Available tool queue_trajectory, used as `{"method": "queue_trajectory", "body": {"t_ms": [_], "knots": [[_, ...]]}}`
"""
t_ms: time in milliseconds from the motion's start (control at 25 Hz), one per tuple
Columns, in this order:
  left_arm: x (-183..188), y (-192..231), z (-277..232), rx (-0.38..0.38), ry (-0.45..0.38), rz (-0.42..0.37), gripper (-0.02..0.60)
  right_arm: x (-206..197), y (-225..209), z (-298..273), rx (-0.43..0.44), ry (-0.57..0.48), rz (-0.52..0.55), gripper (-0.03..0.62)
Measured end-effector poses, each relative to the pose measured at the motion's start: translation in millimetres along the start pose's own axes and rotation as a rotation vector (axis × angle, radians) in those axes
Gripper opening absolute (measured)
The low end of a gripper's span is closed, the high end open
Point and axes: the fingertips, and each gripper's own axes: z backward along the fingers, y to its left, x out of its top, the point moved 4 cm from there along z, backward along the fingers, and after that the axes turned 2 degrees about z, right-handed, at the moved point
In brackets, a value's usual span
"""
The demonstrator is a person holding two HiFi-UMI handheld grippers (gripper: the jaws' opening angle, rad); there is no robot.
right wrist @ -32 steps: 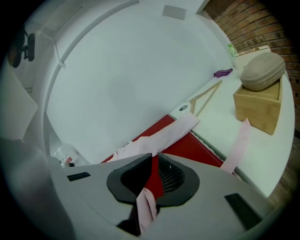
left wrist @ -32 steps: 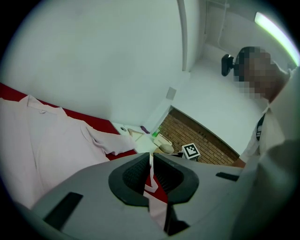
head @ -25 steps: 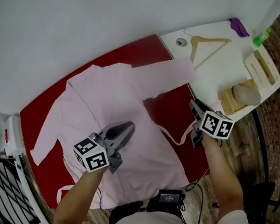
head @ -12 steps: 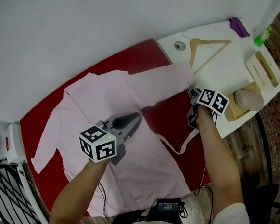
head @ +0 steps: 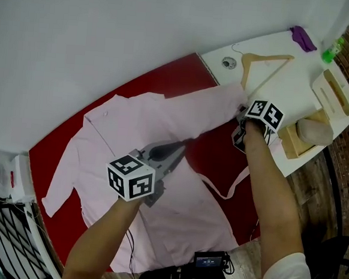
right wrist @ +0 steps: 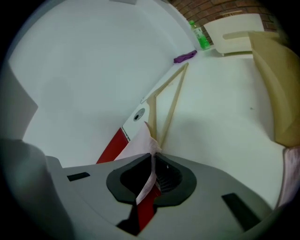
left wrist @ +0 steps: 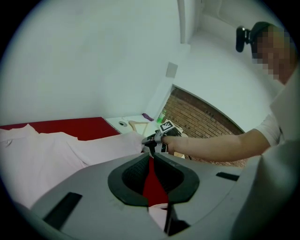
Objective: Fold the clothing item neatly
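- a pink shirt is spread front-up on a red tabletop, with the collar toward the far wall and the hem toward the person.
- one sleeve is stretched out to the right, so that its end reaches the edge of a white table that adjoins the red one.
- the other sleeve is laid down along the shirt's left side, toward the near left corner of the red top.
- the right gripper is tilted downward at that sleeve's end; its jaws have just been closing, and the pink cuff fabric is seen pinched between the pads in the right gripper view.
- the left gripper is held over the shirt's body, just beside the place where the stretched sleeve joins it; its jaws are drawn together, and nothing is seen gripped between them in the left gripper view.
- whether the left gripper's tips touch the fabric cannot be told.
- on the white table a wooden hanger is laid flat just beyond the clamped cuff.
- a purple cloth and a green bottle are seen at the table's far end.
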Motion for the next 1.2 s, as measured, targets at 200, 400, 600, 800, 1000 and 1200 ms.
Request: {"method": "queue_trajectory", "body": {"t_ms": [200,400,600,800,1000,1200], "knots": [[2,6,2,-0.011,-0.026,0.064,0.011,-4,49,20,0.128,-0.089,0.36,0.032],[7,29,6,-0.032,-0.091,0.198,0.08,-41,119,44,0.237,-0.149,0.843,0.032],[14,65,5,-0.01,-0.133,0.286,0.145,-104,164,57,0.295,-0.146,1.252,0.032],[10,97,-18,0.0,-0.095,0.391,0.223,-162,181,63,0.335,-0.12,1.461,0.032],[-10,127,-29,0.058,-0.05,0.501,0.23,-187,188,64,0.343,-0.141,1.538,0.032],[-7,149,-25,0.073,-0.143,0.563,0.153,-197,192,71,0.318,-0.205,1.629,0.032]]}}
